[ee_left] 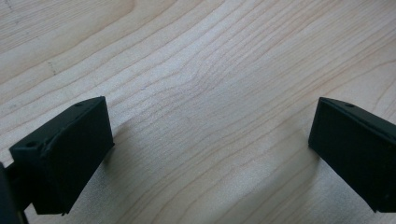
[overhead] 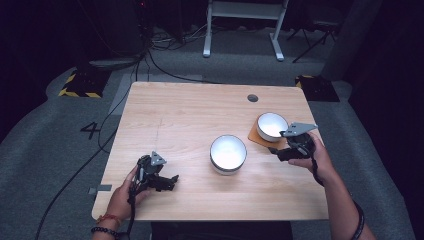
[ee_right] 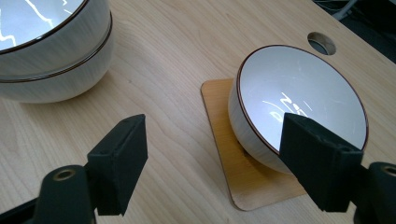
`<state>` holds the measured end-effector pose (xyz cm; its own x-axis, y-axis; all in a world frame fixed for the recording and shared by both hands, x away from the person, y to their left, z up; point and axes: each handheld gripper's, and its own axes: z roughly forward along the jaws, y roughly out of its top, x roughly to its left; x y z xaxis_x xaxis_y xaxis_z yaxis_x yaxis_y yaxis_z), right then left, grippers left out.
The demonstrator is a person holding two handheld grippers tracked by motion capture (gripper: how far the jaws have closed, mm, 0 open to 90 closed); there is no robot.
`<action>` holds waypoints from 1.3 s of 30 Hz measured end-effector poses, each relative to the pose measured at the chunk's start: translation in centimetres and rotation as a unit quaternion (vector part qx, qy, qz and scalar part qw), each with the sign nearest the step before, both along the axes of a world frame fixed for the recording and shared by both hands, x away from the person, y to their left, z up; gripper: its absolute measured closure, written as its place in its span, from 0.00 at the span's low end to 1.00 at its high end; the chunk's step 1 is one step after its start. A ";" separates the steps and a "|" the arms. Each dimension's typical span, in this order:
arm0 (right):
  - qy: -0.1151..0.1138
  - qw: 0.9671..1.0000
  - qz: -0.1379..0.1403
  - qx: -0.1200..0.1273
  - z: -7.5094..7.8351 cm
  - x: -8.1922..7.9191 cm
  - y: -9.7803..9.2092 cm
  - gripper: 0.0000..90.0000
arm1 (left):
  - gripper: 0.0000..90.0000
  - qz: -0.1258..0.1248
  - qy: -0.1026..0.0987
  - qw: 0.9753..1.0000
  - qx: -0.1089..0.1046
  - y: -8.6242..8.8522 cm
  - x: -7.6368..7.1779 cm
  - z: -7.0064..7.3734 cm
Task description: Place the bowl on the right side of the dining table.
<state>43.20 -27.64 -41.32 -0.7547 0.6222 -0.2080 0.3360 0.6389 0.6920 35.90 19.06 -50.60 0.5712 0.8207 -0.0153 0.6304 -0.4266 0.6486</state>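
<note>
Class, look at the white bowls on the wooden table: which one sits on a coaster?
The single white bowl nearest the right gripper sits on the tan wooden coaster; the stacked white bowls at mid-table rest on bare wood.

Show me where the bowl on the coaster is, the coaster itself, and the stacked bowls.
bowl on the coaster [ee_right: 299,88], right gripper view, white inside.
coaster [ee_right: 219,107], right gripper view, bare left part.
stacked bowls [ee_right: 60,60], right gripper view, outer wall.
</note>
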 end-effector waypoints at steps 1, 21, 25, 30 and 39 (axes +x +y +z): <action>-0.001 1.000 0.000 -0.002 0.0 -0.2 0.0 0.26 | 0.00 0.000 0.000 1.000 0.000 0.0 0.0 0.0; -0.005 1.000 0.000 -0.014 0.0 -2.5 -0.5 0.26 | 0.00 0.000 0.000 1.000 0.000 0.0 0.0 0.0; -0.008 1.000 -0.002 -0.014 -0.2 -2.8 -0.7 0.26 | 0.00 0.000 0.000 1.000 0.000 0.0 0.0 0.0; -0.015 1.000 -0.004 -0.018 -0.3 -3.3 -0.9 0.26 | 0.00 0.000 0.000 1.000 0.000 0.0 0.0 0.0; -0.032 0.999 -0.007 -0.022 -0.6 -4.0 -1.6 0.27 | 0.00 0.000 0.000 1.000 0.000 0.0 0.0 0.0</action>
